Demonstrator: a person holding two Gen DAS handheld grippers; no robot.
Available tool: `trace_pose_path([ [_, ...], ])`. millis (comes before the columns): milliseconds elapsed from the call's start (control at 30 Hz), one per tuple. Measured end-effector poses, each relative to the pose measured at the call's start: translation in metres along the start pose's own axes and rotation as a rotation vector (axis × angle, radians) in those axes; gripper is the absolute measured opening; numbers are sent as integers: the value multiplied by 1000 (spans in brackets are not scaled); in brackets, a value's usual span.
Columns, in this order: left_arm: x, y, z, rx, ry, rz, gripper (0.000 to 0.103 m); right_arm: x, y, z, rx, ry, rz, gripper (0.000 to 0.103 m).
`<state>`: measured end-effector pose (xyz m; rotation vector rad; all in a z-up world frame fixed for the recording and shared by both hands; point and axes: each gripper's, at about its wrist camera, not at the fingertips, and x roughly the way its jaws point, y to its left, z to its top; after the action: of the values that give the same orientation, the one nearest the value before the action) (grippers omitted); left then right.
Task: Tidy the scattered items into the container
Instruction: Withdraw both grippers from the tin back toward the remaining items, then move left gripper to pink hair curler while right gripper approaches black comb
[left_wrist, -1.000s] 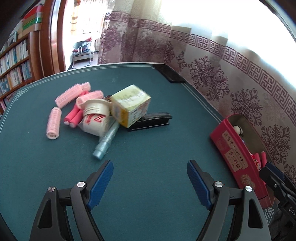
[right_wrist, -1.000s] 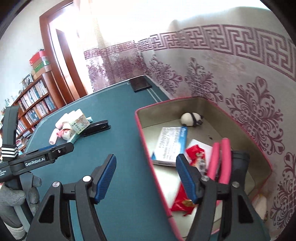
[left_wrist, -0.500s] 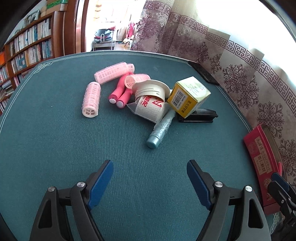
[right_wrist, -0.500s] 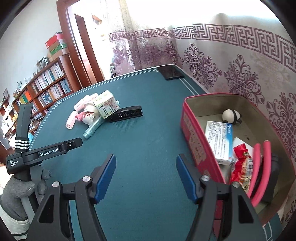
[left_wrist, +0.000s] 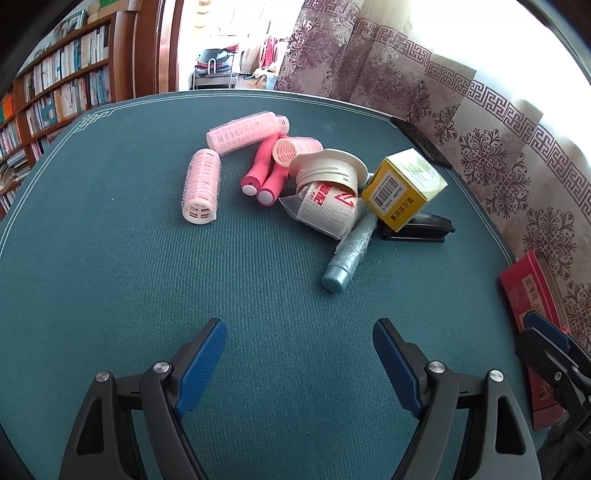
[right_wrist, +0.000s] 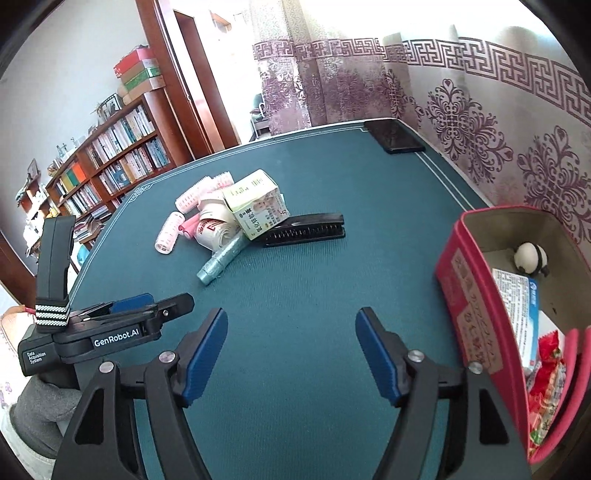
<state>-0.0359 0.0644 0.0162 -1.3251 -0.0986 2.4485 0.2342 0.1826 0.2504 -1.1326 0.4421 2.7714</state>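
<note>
A round table (left_wrist: 110, 295) covered in dark green felt stands beside patterned curtains (right_wrist: 461, 110); bookshelves (right_wrist: 110, 162) line the wall to the left, next to a wooden door frame. A black phone (right_wrist: 393, 136) lies at the table's far edge. Near the middle of the felt sits a loose pile: pink hair rollers (left_wrist: 201, 186), a white cup (left_wrist: 327, 184), a yellow box (left_wrist: 402, 192), a blue tube (left_wrist: 349, 253) and a black comb (right_wrist: 304, 230). The red container (right_wrist: 465, 295) stands at the right, well apart from the pile; it holds a panda toy (right_wrist: 530, 258), a blue-and-white packet (right_wrist: 517, 317) and a red wrapper (right_wrist: 546, 373). The left gripper (left_wrist: 299, 354) is spread wide and empty; the right gripper (right_wrist: 291, 343) is opening, with nothing between its jaws.
</note>
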Motion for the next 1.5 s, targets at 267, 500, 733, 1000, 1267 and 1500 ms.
trace_pose_path([
  [267,-6,31,21,-17,-35,77,83,25,17,20,-32,-3,19,76],
  [500,4,56,59,-33,-70,163,83,39,21,19,-38,17,21,77],
  [733,34,59,89,-8,-78,207,83,47,15,21,-29,21,-1,78],
  [1000,64,62,102,-4,-71,243,60,54,11,21,-22,31,-9,78],
  [1267,55,63,91,9,-78,194,37,70,3,33,14,61,-11,79],
  [1500,39,65,68,15,-77,168,37,98,-1,51,25,76,-60,80],
])
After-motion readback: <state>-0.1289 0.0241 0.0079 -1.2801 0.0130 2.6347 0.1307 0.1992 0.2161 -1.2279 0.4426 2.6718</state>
